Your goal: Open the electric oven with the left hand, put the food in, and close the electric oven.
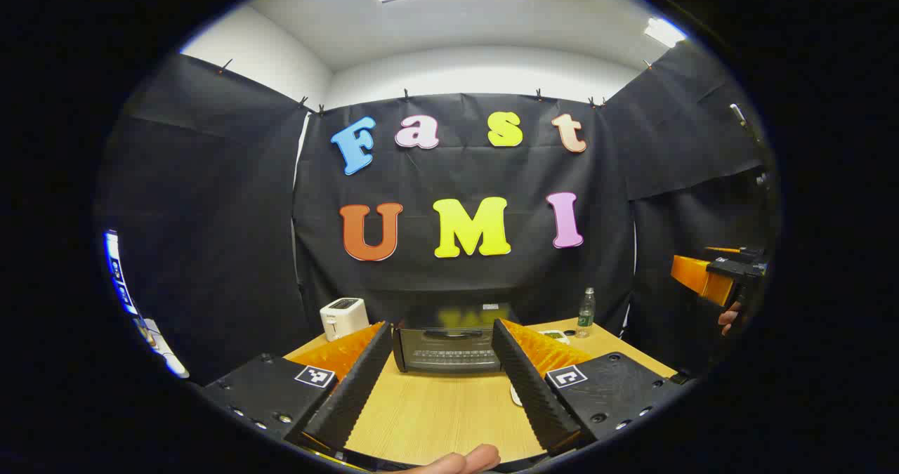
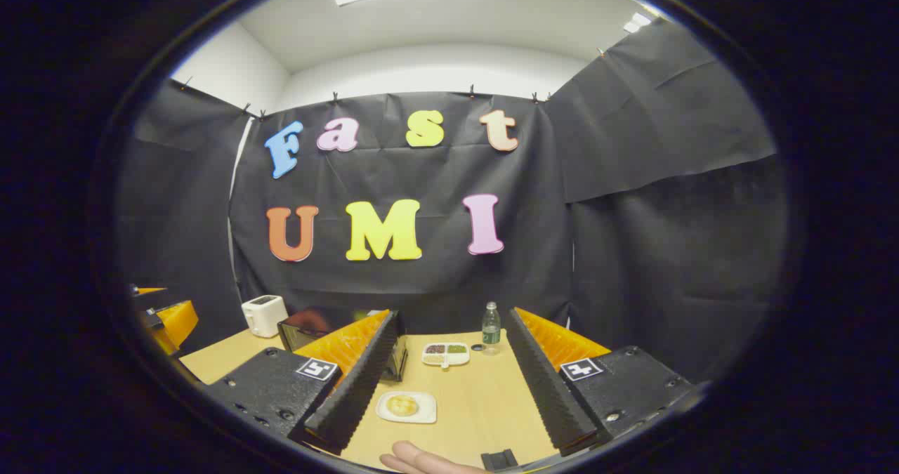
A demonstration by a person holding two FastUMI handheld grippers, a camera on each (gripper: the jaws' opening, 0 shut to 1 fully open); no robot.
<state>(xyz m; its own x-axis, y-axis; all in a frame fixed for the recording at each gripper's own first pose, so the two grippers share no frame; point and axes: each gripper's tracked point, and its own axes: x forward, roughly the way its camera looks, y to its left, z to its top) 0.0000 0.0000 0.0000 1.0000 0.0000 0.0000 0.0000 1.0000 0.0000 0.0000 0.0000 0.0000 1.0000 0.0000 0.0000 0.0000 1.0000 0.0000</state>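
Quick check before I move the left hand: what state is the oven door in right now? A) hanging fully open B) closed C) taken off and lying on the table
B: in the left gripper view the oven door stands upright and shut, facing the open left gripper.

Count on tabletop (image 2: 484, 397): one oven (image 1: 449, 347), one toaster (image 2: 264, 315), one bottle (image 2: 491, 326), one food plate (image 2: 407, 406), one divided dish (image 2: 445, 352)

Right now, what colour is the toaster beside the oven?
White or cream; the toaster shows best in the right gripper view, left of the oven.
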